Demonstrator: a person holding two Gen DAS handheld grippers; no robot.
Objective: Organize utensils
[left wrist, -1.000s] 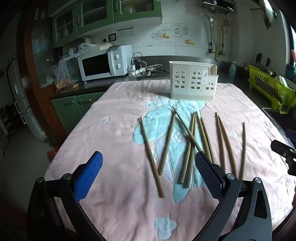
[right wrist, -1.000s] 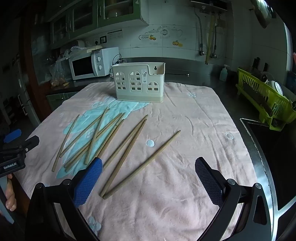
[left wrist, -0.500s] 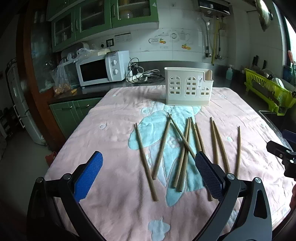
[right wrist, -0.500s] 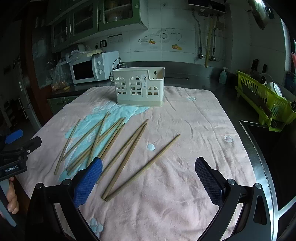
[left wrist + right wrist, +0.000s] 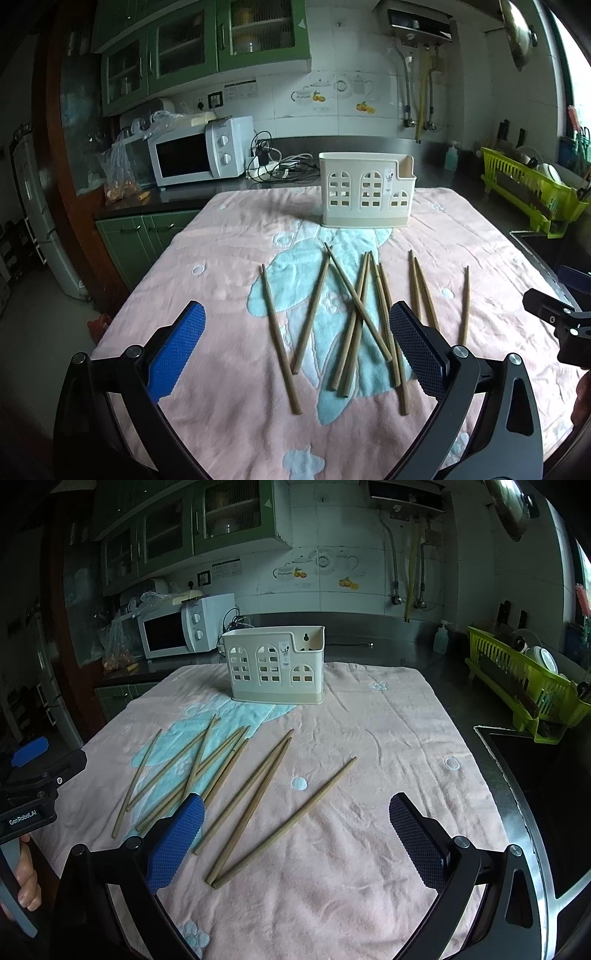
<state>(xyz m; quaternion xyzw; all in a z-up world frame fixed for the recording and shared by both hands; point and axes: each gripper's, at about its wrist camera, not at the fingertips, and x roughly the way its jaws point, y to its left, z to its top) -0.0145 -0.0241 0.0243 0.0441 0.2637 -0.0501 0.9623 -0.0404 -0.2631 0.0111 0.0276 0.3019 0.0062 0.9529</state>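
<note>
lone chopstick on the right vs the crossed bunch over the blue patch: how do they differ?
The lone chopstick lies apart on pink cloth, touching nothing; the crossed bunch overlaps itself on the blue patch. The lone one sits between the right gripper fingers' line of view; the bunch lies further left. Both are bare wood, flat, outside the holder.

Ahead and to the left of both grippers a white microwave (image 5: 199, 157) sits on the dark counter, a tangle of cables (image 5: 280, 168) just beside it. Green cabinets (image 5: 207, 44) hang above. Far off to the right stands a yellow-green dish rack (image 5: 528, 686), a soap bottle (image 5: 440, 638) nearby. A pink towel (image 5: 388, 731) spreads beneath.
</note>
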